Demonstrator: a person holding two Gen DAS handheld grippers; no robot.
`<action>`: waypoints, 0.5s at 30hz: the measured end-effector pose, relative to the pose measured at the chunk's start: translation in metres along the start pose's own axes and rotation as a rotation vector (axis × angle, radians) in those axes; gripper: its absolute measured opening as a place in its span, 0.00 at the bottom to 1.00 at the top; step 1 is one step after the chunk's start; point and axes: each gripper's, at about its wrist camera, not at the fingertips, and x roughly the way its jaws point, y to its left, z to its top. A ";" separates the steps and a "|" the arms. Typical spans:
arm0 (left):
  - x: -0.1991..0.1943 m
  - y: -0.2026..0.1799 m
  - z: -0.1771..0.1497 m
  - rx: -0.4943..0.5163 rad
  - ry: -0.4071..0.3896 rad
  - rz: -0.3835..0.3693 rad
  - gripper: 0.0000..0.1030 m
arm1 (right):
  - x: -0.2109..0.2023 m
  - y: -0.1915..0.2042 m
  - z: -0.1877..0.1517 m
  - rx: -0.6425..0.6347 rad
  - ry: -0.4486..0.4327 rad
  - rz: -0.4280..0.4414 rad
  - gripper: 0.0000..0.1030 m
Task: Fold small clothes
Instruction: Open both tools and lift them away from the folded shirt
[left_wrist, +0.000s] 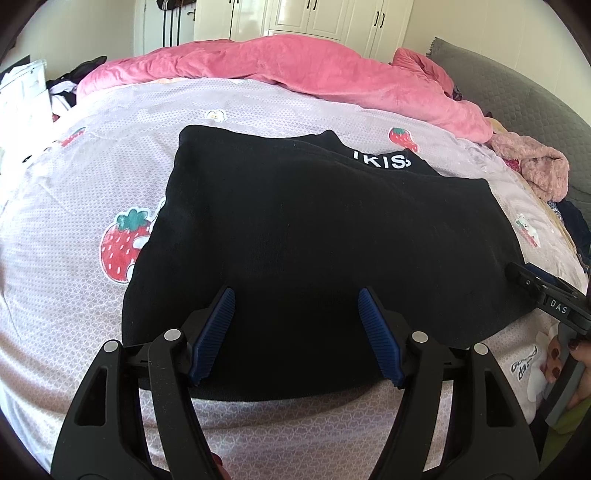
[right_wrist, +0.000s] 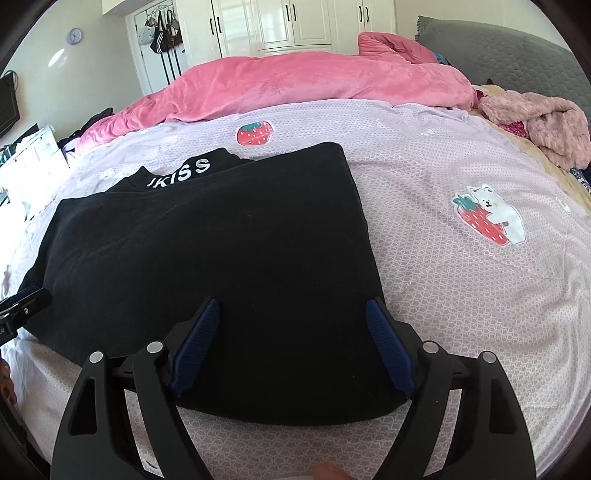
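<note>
A black garment with white lettering near its collar lies folded lengthwise and flat on the lilac strawberry-print bedsheet. It also shows in the right wrist view. My left gripper is open, its blue pads spread just above the garment's near left part. My right gripper is open, hovering over the garment's near right corner. Neither holds anything. The right gripper's body shows at the right edge of the left wrist view; the left one at the left edge of the right wrist view.
A pink duvet is bunched along the far side of the bed. A fuzzy pink garment lies at the far right by a grey headboard. White wardrobes stand behind. Clutter and a white box sit at the left.
</note>
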 end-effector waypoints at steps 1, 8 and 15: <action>-0.001 0.000 0.000 -0.002 0.000 -0.001 0.60 | -0.002 0.000 -0.001 0.003 -0.005 0.002 0.77; -0.012 0.001 -0.004 -0.024 0.003 -0.016 0.66 | -0.019 -0.004 -0.003 0.041 -0.071 0.013 0.79; -0.036 0.007 -0.005 -0.055 -0.045 -0.017 0.82 | -0.040 -0.005 -0.007 0.065 -0.136 0.022 0.84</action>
